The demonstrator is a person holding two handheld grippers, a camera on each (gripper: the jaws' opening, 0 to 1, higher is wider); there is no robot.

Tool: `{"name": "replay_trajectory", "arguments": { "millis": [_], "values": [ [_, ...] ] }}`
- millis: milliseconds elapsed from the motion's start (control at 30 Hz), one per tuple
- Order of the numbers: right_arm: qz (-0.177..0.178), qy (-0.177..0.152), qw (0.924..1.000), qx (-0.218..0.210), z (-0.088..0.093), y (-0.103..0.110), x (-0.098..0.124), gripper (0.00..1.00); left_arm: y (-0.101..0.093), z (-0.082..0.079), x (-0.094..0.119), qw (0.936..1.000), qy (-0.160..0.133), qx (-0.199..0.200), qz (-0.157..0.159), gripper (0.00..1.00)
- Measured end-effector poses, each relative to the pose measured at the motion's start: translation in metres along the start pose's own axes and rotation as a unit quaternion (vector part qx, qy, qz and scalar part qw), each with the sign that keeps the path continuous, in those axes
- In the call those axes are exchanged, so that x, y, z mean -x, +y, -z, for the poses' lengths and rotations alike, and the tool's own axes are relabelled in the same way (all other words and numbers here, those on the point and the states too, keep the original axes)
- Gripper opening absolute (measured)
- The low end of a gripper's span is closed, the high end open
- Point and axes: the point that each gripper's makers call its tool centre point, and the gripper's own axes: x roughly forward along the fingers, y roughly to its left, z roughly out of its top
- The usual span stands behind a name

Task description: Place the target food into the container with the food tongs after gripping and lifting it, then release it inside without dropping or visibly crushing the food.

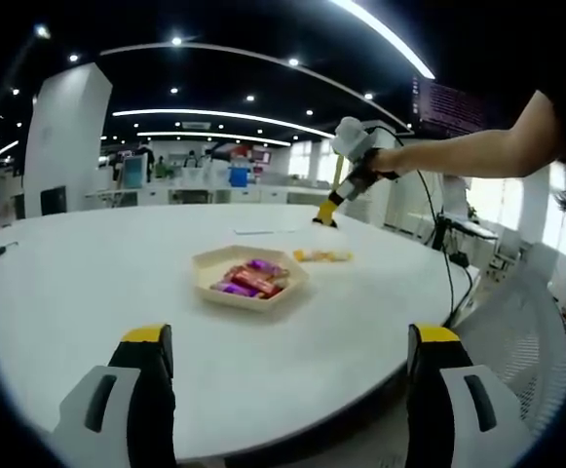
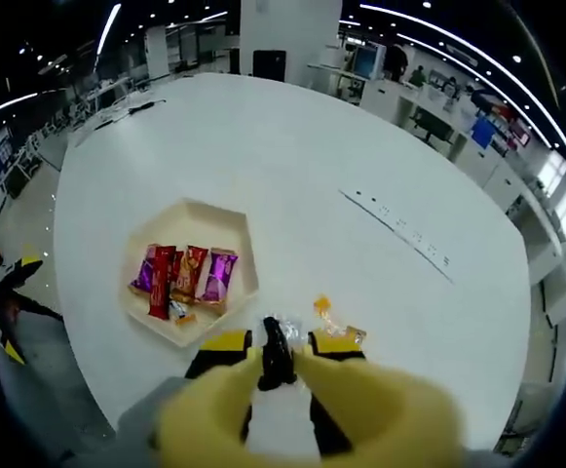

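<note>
1. My left claw is hanging back at the near edge of the table, jaws wide apart with nothing between them. Both are chunky grey pieces with yellow tips.
2. The table is a big, smooth, white, round-edged slab with a matte look.
3. On it there's one tray, a shallow, cream, hexagon-ish thing, looks like paper or pulp. In the right gripper view the tray holds about five wrapped snacks: shiny foil packs, a couple purple, a couple red, one small one I can't make out.
4. Just beside the tray, outside it, sits one loose snack in a yellow-orange crinkly wrapper. In the right gripper view that snack lies just past my jaw tips.
5. My right claw is over that spot; from the left view it points down at the table with a person's bare arm behind it.
6. Its yellow-tipped jaws sit close around a dark tongs piece with something silvery at the tip. Honestly can't tell if it's really clamped.
</note>
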Motion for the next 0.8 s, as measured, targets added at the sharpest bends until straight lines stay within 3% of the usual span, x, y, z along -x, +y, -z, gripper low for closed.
{"name": "replay_trajectory", "arguments": {
  "millis": [600, 800],
  "values": [
    [-0.033, -0.021, 0.9986, 0.034, -0.057, 0.047, -0.017, 0.21, 0.002, -0.002, 0.0, 1.0, -0.007, 0.004, -0.003, 0.96],
    [-0.044, -0.021, 0.9977, 0.048, -0.067, 0.061, -0.021, 0.21, 0.003, -0.002, 0.001, 0.9999, -0.006, 0.005, -0.007, 0.96]
  ]
}}
